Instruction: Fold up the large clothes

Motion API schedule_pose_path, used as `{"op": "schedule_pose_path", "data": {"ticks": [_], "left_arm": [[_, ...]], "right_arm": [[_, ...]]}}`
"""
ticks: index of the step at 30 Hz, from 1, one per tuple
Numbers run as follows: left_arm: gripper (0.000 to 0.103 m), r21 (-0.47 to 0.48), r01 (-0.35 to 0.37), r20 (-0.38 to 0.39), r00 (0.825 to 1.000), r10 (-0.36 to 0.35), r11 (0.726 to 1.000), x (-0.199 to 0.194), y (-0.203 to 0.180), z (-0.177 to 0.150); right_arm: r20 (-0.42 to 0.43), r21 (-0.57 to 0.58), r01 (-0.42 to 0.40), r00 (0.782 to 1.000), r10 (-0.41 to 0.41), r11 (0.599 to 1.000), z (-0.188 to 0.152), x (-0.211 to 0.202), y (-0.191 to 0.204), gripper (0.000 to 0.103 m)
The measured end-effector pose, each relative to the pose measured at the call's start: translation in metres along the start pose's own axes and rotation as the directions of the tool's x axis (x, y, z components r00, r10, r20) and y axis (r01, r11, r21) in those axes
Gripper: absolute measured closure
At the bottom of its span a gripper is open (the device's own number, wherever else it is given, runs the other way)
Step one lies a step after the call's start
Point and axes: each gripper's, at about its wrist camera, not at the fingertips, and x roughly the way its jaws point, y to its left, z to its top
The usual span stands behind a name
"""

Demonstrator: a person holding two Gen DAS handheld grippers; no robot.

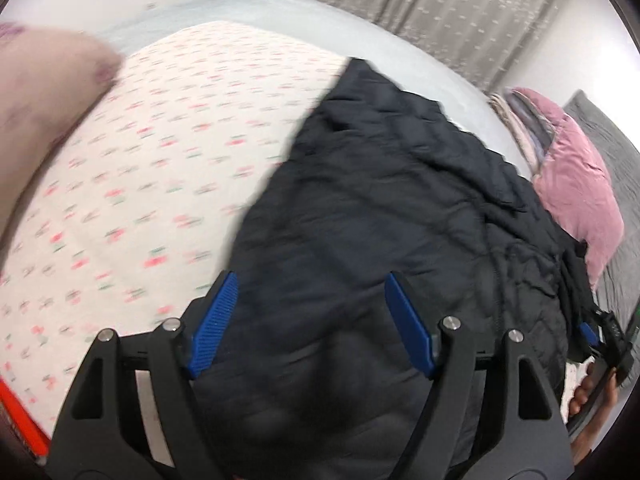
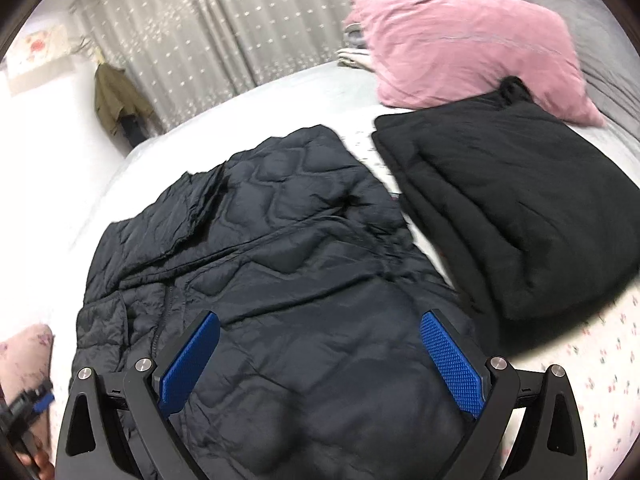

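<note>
jacket (image 2: 280, 264) is puffy and slippery; my left gripper (image 1: 312, 316) and right gripper (image 2: 320, 356) are both spread, so a thin pinch may slip.

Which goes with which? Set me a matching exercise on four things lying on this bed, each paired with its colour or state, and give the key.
Things:
1. quilted jacket
2. folded garment
3. pillow
4. bed sheet

Descriptions:
A. pink, at the far end of the bed
B. black, already folded into a neat stack
C. white with small red and green print
D. dark navy, spread out and rumpled

Pairs: 1-D, 2-B, 3-A, 4-C
</note>
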Motion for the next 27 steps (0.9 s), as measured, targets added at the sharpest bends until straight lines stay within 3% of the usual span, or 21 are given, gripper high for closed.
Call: {"op": "schedule_pose_path", "data": {"ticks": [6, 14, 17, 21, 24, 26, 27], "left_arm": [[0.027, -0.105, 0.045, -0.048, 0.998, -0.050, 0.993, -0.014, 0.058, -0.017], [0.027, -0.120, 0.071, -0.135, 0.987, -0.087, 0.990, -0.014, 0.069, -0.042], [0.027, -0.142, 0.093, -0.156, 0.981, -0.116, 0.985, -0.014, 0.073, -0.053], [0.027, -0.158, 0.103, -0.191, 0.973, -0.133, 0.982, -0.009, 0.071, -0.069], [0.027, -0.145, 0.108, -0.214, 0.967, -0.138, 0.984, -0.006, 0.064, -0.080], [0.029, -0.121, 0.098, -0.206, 0.971, -0.122, 0.988, -0.007, 0.058, -0.083], [0.032, -0.106, 0.090, -0.200, 0.974, -0.110, 0.990, -0.007, 0.055, -0.085]], "right_arm": [[-0.012, 0.083, -0.002, 1.000, 0.003, 0.997, -0.021, -0.026, -0.036, 0.002], [-0.061, 0.279, 0.014, 0.998, 0.003, 0.960, -0.071, -0.052, -0.104, 0.003], [-0.080, 0.303, 0.030, 0.997, -0.005, 0.953, -0.084, -0.055, -0.119, 0.006], [-0.130, 0.303, -0.001, 0.991, 0.043, 0.953, -0.097, -0.050, -0.121, 0.008], [-0.210, 0.285, -0.007, 0.975, 0.070, 0.958, -0.106, -0.037, -0.115, 0.019], [-0.225, 0.281, -0.004, 0.972, 0.070, 0.960, -0.106, -0.033, -0.112, 0.037], [-0.230, 0.282, -0.001, 0.971, 0.069, 0.959, -0.108, -0.031, -0.112, 0.039]]}}
